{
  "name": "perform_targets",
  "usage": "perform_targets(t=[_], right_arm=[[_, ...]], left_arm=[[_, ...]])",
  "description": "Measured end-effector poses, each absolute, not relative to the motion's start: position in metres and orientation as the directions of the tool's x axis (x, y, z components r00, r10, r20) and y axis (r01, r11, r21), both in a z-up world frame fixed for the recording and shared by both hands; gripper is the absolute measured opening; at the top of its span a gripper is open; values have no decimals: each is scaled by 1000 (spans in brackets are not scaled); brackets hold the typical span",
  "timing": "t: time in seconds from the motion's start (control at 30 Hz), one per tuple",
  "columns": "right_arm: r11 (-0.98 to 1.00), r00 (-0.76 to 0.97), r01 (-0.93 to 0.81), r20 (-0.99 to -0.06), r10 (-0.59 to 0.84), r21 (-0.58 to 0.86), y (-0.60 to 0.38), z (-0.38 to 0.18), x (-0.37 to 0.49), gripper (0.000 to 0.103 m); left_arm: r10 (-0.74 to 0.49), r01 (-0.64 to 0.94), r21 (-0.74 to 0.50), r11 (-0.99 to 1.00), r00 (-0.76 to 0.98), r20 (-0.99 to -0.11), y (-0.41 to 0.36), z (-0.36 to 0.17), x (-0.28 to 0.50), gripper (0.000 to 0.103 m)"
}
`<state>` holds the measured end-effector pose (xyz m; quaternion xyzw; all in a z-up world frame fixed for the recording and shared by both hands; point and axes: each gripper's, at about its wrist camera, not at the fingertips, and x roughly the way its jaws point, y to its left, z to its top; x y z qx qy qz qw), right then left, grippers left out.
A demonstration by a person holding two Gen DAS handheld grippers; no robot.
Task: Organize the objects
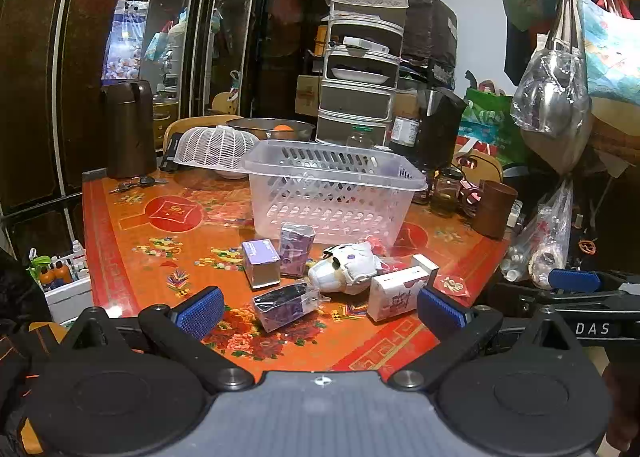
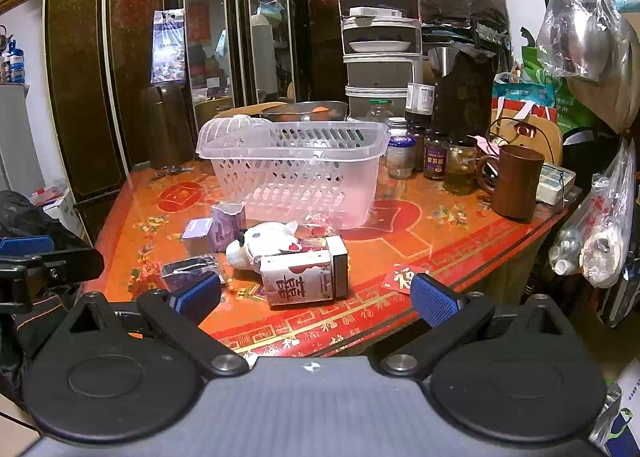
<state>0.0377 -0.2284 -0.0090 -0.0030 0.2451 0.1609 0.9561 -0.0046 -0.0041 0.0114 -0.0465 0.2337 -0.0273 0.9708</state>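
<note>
Both grippers, left (image 1: 320,311) and right (image 2: 316,299), hang spread and empty, boxes (image 1: 394,293) ahead, basket (image 1: 332,193) beyond awaiting them.

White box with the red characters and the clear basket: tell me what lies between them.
The white plush toy lies between the white box and the clear basket; the right wrist view shows it best.

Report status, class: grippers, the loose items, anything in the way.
Left gripper and right gripper open, empty. Boxes and plush toy loose before clear basket. Basket empty, path clear.
</note>
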Motion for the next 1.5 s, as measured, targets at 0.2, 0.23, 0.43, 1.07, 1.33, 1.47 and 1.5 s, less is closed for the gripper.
perform_targets(t=[0.2,0.23,0.43,1.07,1.33,1.47,1.5], right_arm=[[945,827,-316,-464,316,81,-230,-8,38,103],[945,827,-317,-464,317,81,-230,-8,38,103],[943,828,-321,-459,323,85,-230,-8,37,103],[934,824,-344,-446,349,95,-229,-7,35,103],[933,821,-347,-448,353,98,-228,-8,36,103],[932,820,-349,-448,355,99,-228,-8,35,103],[932,821,-349,-448,355,99,-228,-8,35,103]], left_arm=[[-81,37,-105,994,887,-455,-6,12,-4,103],[-81,36,-107,994,886,-456,-5,12,-4,103],[-83,36,-109,993,885,-457,-6,11,-4,103],[-85,36,-114,993,884,-461,-7,9,-4,103],[-85,34,-118,992,881,-465,-7,8,-5,103],[-85,33,-118,992,881,-465,-8,8,-4,103],[-86,34,-119,992,882,-464,-8,8,-4,103]])
